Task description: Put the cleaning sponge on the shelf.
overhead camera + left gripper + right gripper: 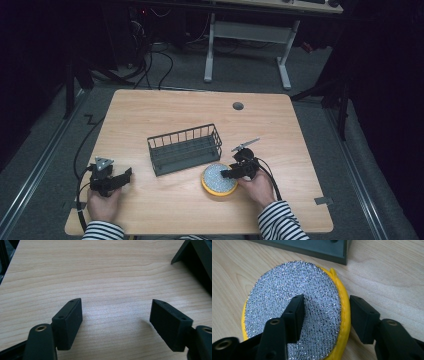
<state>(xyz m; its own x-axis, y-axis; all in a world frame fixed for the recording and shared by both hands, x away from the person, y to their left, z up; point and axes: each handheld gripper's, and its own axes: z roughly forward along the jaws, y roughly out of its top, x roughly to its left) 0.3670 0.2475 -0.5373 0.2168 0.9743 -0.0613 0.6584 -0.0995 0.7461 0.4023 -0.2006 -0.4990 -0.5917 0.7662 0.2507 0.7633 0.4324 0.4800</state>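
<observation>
We see a round sponge (pixel 219 179), yellow with a silvery mesh face, lying flat on the table (pixel 280 130) at lower centre of the high view, just below and right of a dark wire rack (pixel 184 149). In the right gripper view the sponge (pixel 294 305) takes up the middle and left of the frame, with a corner of the rack's base (pixel 312 247) along the top edge, close to the sponge's far rim but apart from it.

Our right gripper (pixel 226 174) reaches in from the right of the sponge in the high view, held by our right hand (pixel 257 187). In its own view the right gripper (pixel 325 315) straddles the yellow rim: one jaw stands over the mesh face, the other outside the rim over bare wood. The jaws are spread, and a clear gap shows between the outer pad and the rim, so nothing is pinched. Whether the inner jaw touches the mesh we cannot tell.

Our left gripper (pixel 120 178) sits at the lower left of the high view, well apart from the sponge, in our left hand (pixel 102 202). In its own view the left gripper (pixel 116 315) has its jaws spread wide over bare table, with a dark corner of the rack (pixel 197 257) at upper right.
</observation>
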